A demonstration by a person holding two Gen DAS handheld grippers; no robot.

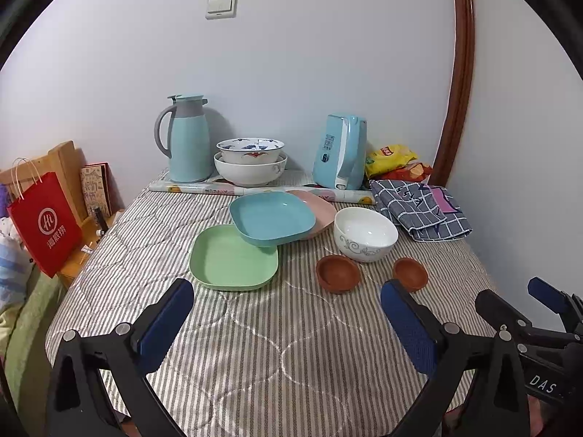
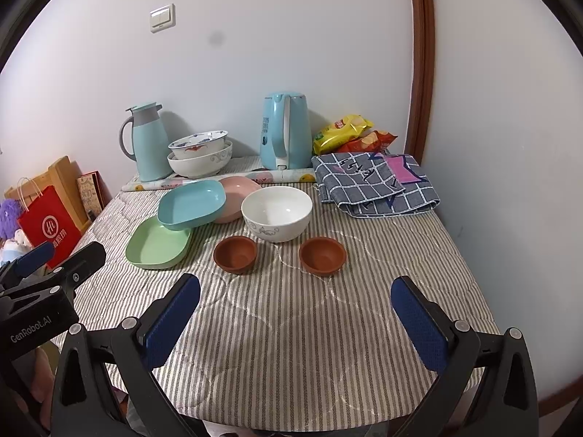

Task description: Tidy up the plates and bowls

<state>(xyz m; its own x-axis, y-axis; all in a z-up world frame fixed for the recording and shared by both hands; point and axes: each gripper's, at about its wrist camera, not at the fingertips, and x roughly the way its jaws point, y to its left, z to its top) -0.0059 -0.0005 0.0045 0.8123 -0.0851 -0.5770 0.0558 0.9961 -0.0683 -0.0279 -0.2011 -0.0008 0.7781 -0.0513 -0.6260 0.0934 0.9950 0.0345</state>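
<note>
Both grippers hang above the near edge of the worktop, holding nothing: the left gripper [image 1: 288, 313] has its jaws spread wide, and so does the right gripper [image 2: 295, 313]. No dish is touched yet, so the sorting looks barely begun.

The dishes sit mid-worktop. A green plate [image 1: 233, 258] lies flat toward the left, with a blue plate [image 1: 271, 218] tilted across its far edge and resting partly on a pink plate [image 1: 322, 207] behind it. To their right stands a white bowl [image 2: 277, 213], and nearer the front edge are two small brown bowls [image 2: 236, 253] [image 2: 322, 254], apart from each other. Two larger bowls [image 1: 249, 162] are already nested at the back edge.

A sensible start, I think, is the blue plate: take it by its raised rim, lift it clear before swinging, then lay it square on the green one. The brown bowls probably nest easily, but the rims are shallow, so a firm pinch matters.

The worktop wears a striped quilted cloth [image 2: 291, 327], soft enough to snag a dragged dish. A flask [image 1: 186, 138], a kettle [image 1: 340, 151], snack bags [image 2: 342, 129] and a folded checked cloth [image 2: 371, 185] crowd the back, by a pale wall with a light switch [image 1: 221, 6]. A red bag [image 1: 45, 222] stands off the left edge.
</note>
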